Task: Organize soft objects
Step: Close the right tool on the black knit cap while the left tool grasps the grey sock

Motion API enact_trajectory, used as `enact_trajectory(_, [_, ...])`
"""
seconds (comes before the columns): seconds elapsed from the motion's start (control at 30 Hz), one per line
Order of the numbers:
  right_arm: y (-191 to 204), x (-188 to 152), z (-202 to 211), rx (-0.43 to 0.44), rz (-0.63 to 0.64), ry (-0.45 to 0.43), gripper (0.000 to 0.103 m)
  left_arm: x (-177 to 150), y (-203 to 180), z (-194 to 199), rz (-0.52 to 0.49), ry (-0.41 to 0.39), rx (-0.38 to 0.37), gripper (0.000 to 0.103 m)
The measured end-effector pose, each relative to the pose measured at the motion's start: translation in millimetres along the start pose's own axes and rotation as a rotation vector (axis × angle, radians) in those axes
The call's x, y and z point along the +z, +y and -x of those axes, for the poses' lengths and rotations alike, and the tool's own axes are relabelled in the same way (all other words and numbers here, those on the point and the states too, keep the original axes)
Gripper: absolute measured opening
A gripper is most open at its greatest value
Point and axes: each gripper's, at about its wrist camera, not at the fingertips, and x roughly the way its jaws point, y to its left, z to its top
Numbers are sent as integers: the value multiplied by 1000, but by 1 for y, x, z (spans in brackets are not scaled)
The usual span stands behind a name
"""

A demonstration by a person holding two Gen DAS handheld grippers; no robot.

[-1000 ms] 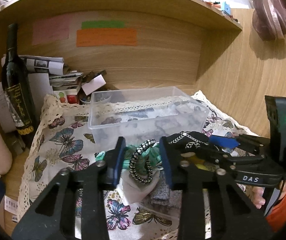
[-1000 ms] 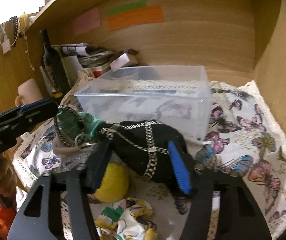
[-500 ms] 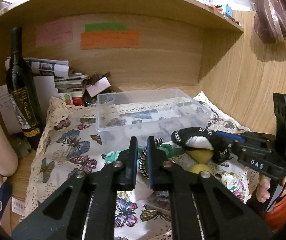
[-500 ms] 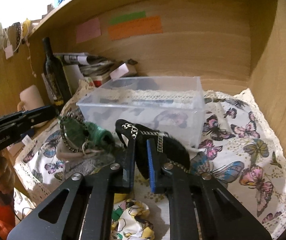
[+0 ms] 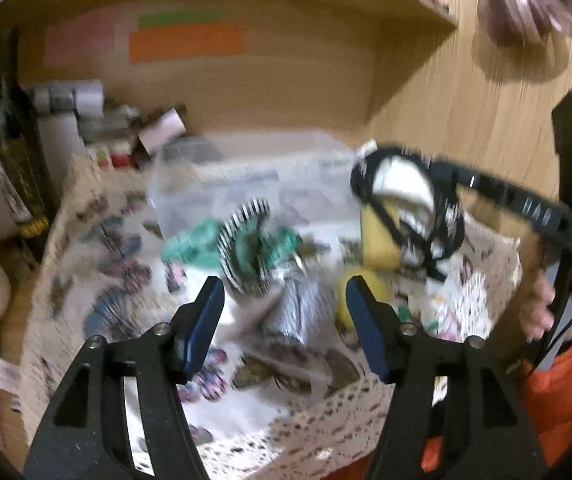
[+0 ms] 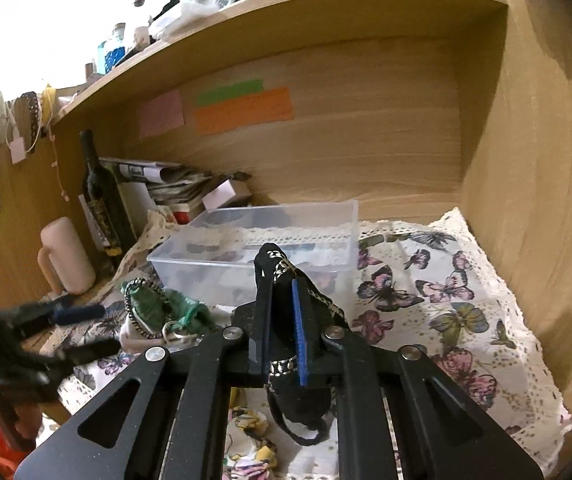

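Half a second ago my left gripper (image 5: 283, 322) was pinched shut on the striped hair band; now its two blue fingers are spread wide apart and hold nothing. My right gripper (image 6: 281, 332) has gone up with its load and is now level with the clear box. It is pressed tight on the black pouch (image 6: 300, 308) with the silver chain trim, and the pouch hangs in the air in front of the clear box (image 6: 257, 256), not inside it. From my left camera I see the same pouch (image 5: 402, 208) dangling from the right gripper, with its white lining showing, but that picture is very blurry. The striped hair band (image 5: 241, 252) lies on the butterfly cloth (image 6: 446, 300), on top of the green cloth bundle (image 6: 173, 304), near the front of the box. A gray striped cloth (image 5: 306, 312) lies just ahead of my open left fingers. A yellow soft thing (image 5: 380, 236) sits behind the hanging pouch. A flowery scrunchie (image 6: 249, 440) lies on the cloth under my right gripper. A dark bottle (image 6: 101, 204) stands at the back left, next to a pink mug (image 6: 65, 256).
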Motion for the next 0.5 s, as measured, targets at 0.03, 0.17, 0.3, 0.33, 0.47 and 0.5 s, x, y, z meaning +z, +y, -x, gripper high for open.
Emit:
enact_trajectory(0.03, [-1,0,1,-1,-4,-1,9,-4,1,-6,10,31,-12,63])
enact_trajectory(0.17, [-4,-4,-1,-4,-10,16,9,-17,3,-20,34,108,-31,63])
enact_trajectory(0.3, [-4,-13,-12,12,-12,74,9,-23,3,-29,51,139,-46,63])
enact_trajectory(0.33, [-3,-15,-14,13,-9,85,9,-23,3,-31,56,140,-42,63])
enact_trajectory(0.47, [1,-21,-26,21,7,132,12,-18,6,-39,82,124,-34,63])
enact_trajectory(0.5, [1,-23,-30,19,9,146,22,-17,7,-41,86,121,-37,63])
